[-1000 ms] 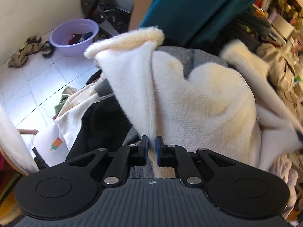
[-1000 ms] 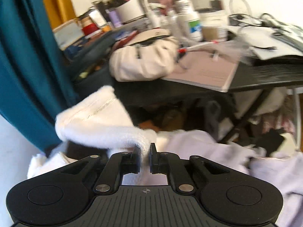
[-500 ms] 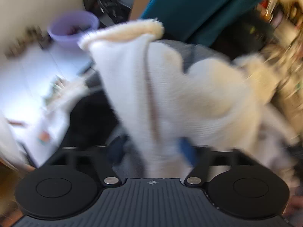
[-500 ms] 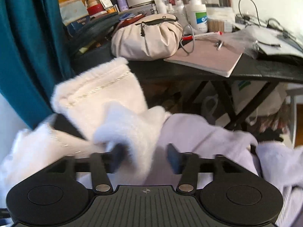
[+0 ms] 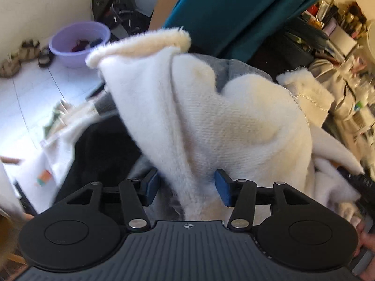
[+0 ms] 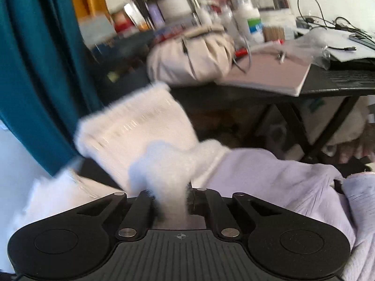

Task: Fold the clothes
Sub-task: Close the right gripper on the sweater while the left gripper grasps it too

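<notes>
A white fleece garment (image 5: 234, 121) lies heaped over a pile of clothes, one cuff sticking up at the back. My left gripper (image 5: 187, 185) is at its near edge. The jaws are opening, and a fold of fleece hangs loosely between the blue pads (image 5: 222, 187) without being pressed. In the right wrist view, the same white fleece garment (image 6: 136, 128) rises in front of my right gripper (image 6: 171, 196), which is shut on a bunched fold of it. The fleece is blurred there.
A lilac garment (image 6: 281, 175) lies to the right of the fleece, and a black garment (image 5: 100, 152) to its left. A teal curtain (image 5: 234, 4) hangs behind. A cluttered black desk (image 6: 339, 82) carries a beige bag (image 6: 194, 56). A purple basin (image 5: 79, 39) stands on the tiled floor.
The left jaws went from shut to apart, with the fleece fold still between them. The right jaws spread and then shut again on a thicker bunch of fleece. Both grippers sank slightly.
</notes>
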